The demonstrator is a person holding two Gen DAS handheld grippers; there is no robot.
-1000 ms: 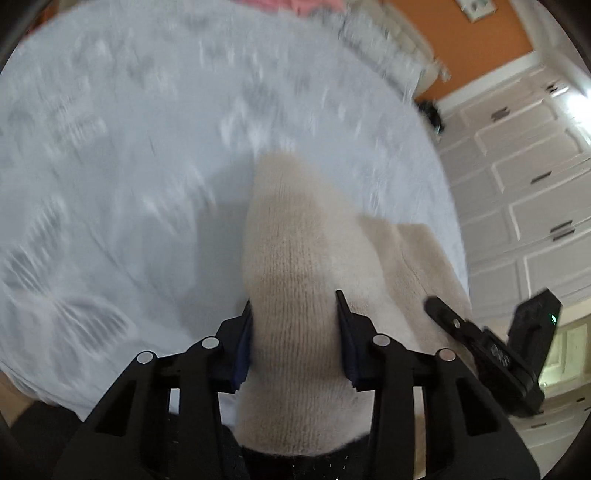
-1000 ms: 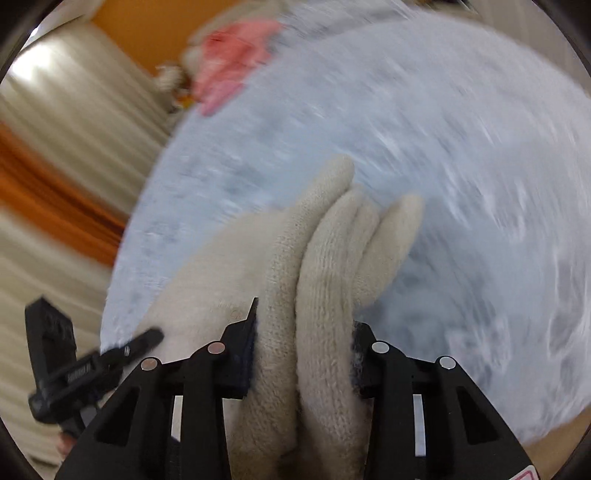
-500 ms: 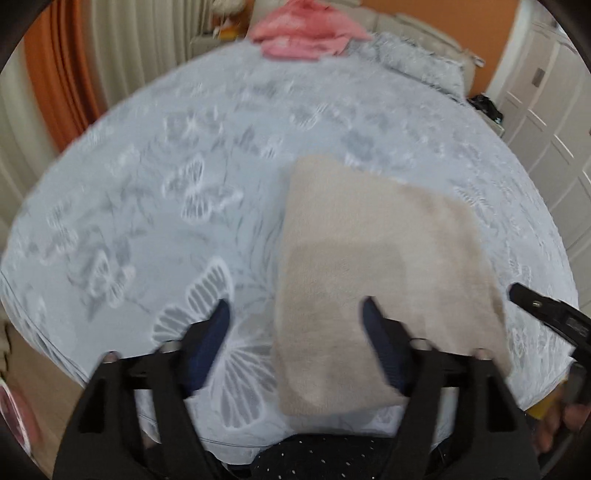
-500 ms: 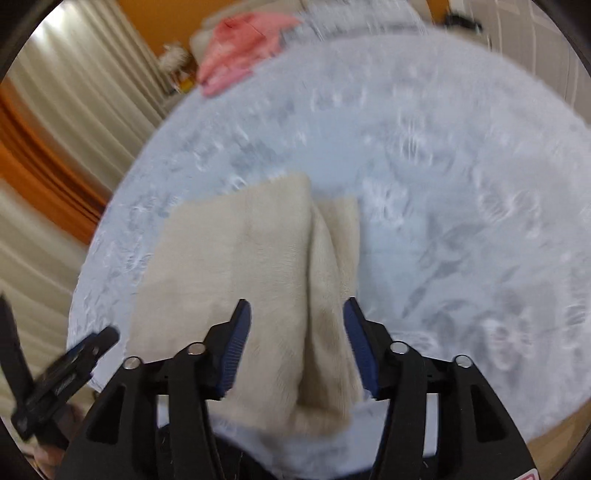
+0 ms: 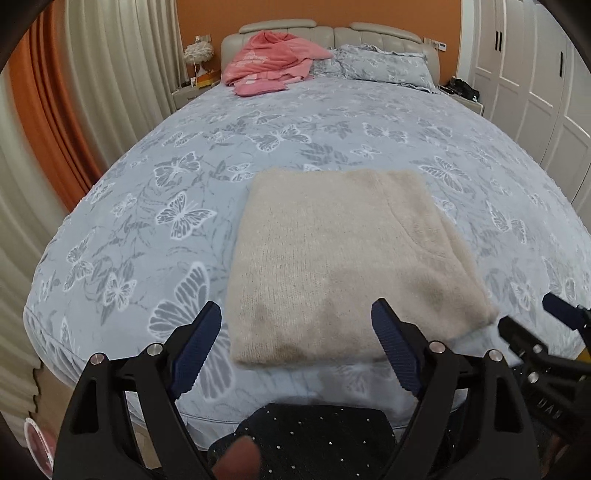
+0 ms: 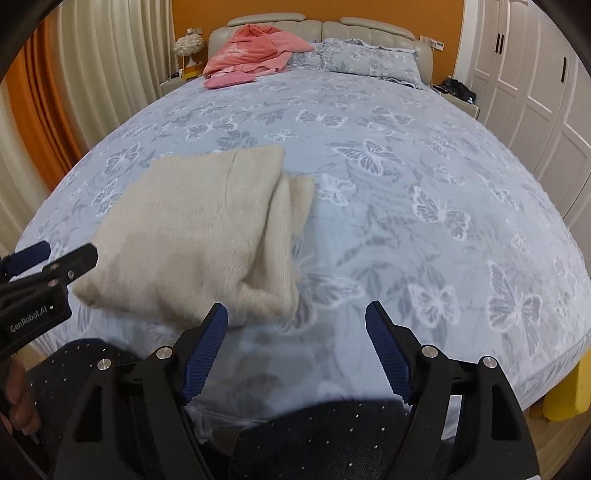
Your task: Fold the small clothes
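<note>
A: Where is the garment lying?

B: The folded cream knitted sweater (image 5: 343,258) is lying flat on the butterfly-print grey-blue bedspread (image 5: 184,177), near the foot edge of the bed. From the right wrist view its right side (image 6: 207,225) is showing stacked layers, with a lower flap sticking out toward the headboard end.

A: Left gripper?

B: The left gripper (image 5: 295,343) is hovering over the foot edge with its blue-padded fingers (image 5: 195,343) spread wide apart and gripping nothing. The sweater's near edge is sitting between them in view, not touched.

A: Right gripper?

B: The right gripper (image 6: 295,347) is also standing apart, with nothing between its blue pads (image 6: 388,350). It is sitting just right of the sweater's near right corner, over bare bedspread.

A: Anything else on the bed?

B: A crumpled pink garment (image 5: 269,59) is resting at the headboard end, toward the left corner, well apart from the sweater. A matching grey-blue pillow (image 5: 380,66) is lying beside it, against the padded beige headboard (image 5: 384,33).
</note>
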